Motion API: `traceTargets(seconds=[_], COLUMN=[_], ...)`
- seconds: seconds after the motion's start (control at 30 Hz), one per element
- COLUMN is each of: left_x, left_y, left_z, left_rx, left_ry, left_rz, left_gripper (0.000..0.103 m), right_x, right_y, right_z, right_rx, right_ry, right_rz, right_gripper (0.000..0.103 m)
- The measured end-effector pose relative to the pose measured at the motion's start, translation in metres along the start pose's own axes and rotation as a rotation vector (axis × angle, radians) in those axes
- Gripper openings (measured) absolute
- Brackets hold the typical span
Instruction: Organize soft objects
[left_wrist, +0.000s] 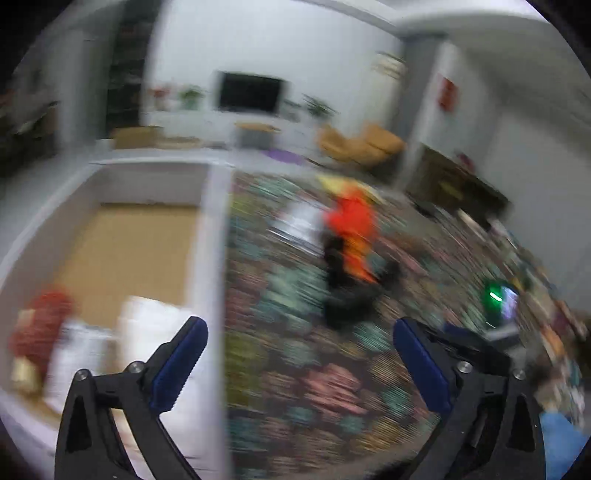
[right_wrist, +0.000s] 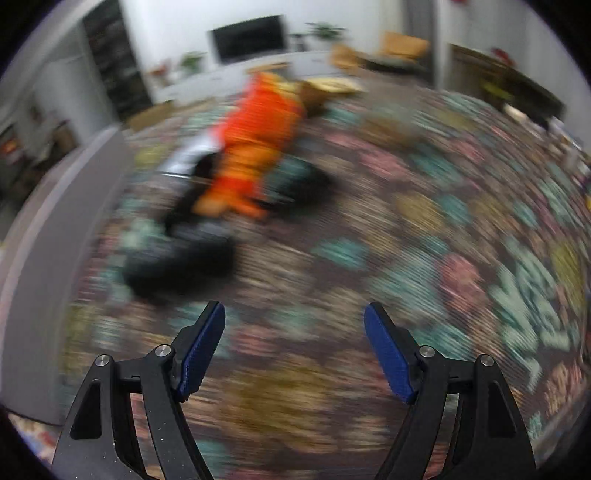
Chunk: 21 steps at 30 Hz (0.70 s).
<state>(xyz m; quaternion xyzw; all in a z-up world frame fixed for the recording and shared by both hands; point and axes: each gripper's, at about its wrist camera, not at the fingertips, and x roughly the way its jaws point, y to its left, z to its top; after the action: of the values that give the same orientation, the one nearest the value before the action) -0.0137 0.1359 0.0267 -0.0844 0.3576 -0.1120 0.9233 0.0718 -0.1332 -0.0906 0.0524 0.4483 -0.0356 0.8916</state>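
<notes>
Both views are smeared by motion. A heap of soft things lies on the patterned rug (left_wrist: 303, 369): an orange piece (left_wrist: 352, 229), black pieces (left_wrist: 349, 302) and a yellow one (left_wrist: 338, 182) behind. In the right wrist view the orange piece (right_wrist: 255, 144) and black pieces (right_wrist: 181, 262) lie ahead, left of centre. A white box (left_wrist: 218, 236) with a brown floor stands at the left and holds white soft things (left_wrist: 147, 325) and a red one (left_wrist: 40, 325). My left gripper (left_wrist: 299, 332) hangs open over the box's right wall, nothing between its fingers. My right gripper (right_wrist: 295, 317) is open above the rug, empty.
The box's wall (right_wrist: 44, 258) runs down the left edge of the right wrist view. Beyond the rug are a white cabinet with a dark screen (left_wrist: 249, 92), plants, a yellow chair (left_wrist: 362, 144) and a dark low cabinet (left_wrist: 458, 184). A device with a green light (left_wrist: 495, 295) sits at the right.
</notes>
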Motion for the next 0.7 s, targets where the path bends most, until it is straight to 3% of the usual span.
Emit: traceTargets(seconds=[0.07,0.13,0.23,0.43,0.5,0.57,0.63,0.7], left_x=[0.03,0.059,0.101,0.187,0.204,0.213,0.223,0.223], left_y=[-0.03,-0.045,-0.048,-0.033,-0.038,-0.061,-0.096,-0.122], left_z=[-0.008,-0.015,-0.007,0.007,0.005,0.007,0.015,0.023], left_rx=[0.046,0.077,0.065,-0.041,-0.066,-0.066,-0.019,0.033], left_ry=[0.068,0.106,0.133,0.226,0.244,0.2,0.181,0.182], left_rz=[-0.042,-0.05,0.006,0.086,0.04,-0.052,-0.274,-0.357], left_gripper=[0.101,0.101,0.101,0.1,0.101,0.1,0.1,0.1], right_x=[-0.002,-0.018,-0.044,-0.061,-0.063,-0.064,-0.068,-0.076], right_y=[-0.024,-0.05,-0.072,-0.095,-0.101,-0.1,-0.104,-0.107], right_z=[-0.012,-0.015,-0.021,-0.031,-0.032,-0.031,-0.033,-0.037], right_rx=[0.101,0.245,0.355,0.464,0.488,0.511,0.534,0.55], right_ry=[-0.011,-0.068,-0.195,-0.302,-0.322,-0.327,-0.336,-0.357], right_rz=[0.011,0.082,0.096,0.146,0.148,0.149,0.15,0.129], right_gripper=[0.08,0.081,0.081,0.082,0.082,0.082,0.082,0.083])
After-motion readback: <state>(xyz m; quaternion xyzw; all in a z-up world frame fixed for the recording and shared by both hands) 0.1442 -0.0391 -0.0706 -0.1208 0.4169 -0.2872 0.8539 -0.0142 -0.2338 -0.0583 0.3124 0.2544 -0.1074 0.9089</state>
